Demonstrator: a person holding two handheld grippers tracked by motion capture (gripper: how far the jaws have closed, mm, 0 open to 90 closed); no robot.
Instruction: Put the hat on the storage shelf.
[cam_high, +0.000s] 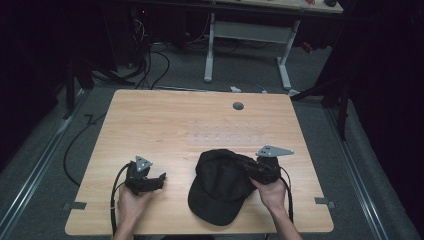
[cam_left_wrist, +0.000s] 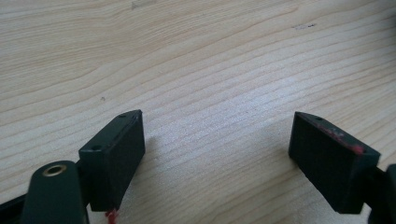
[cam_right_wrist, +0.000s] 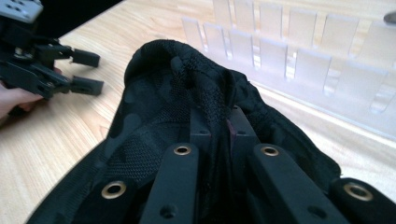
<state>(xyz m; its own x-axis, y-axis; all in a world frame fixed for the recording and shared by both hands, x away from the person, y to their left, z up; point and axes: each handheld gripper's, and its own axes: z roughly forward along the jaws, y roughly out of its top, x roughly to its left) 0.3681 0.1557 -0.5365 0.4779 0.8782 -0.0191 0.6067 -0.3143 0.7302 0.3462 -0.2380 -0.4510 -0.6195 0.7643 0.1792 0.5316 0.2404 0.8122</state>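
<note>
Black fabric cap (cam_high: 223, 185) with a mesh-textured crown and a stiff brim lies on the near half of the pale wooden counter (cam_high: 165, 120), right of its middle, crown toward the far side and brim pointing at the near edge and the person. Its long axis so runs from far to near, leaning a little to the left at the brim end. On the crown's right side the right tongs (cam_high: 248, 169) are clamped on a pinched fold of the cap's cloth; the right gripper view shows the two black jaws drawn together with the mesh bunched up between them (cam_right_wrist: 205, 98). The hand behind them comes in from the near right.

Left tongs (cam_high: 159, 179) rest well to the left of the cap, apart from it, aimed to the right toward the brim side, with bare wood between. Their jaws stand wide apart with nothing between them, as the left gripper view shows over the wood grain (cam_left_wrist: 219, 140). From these tongs the cap lies to the right and slightly nearer the table edge; its brim is the closest part. I judge the right hand owns the grip, and any second hold would ask the left to cross that gap rightward.

Beyond the cap, farther up the counter, sits a clear plastic slotted rack (cam_right_wrist: 299, 56), just beside the crown
</note>
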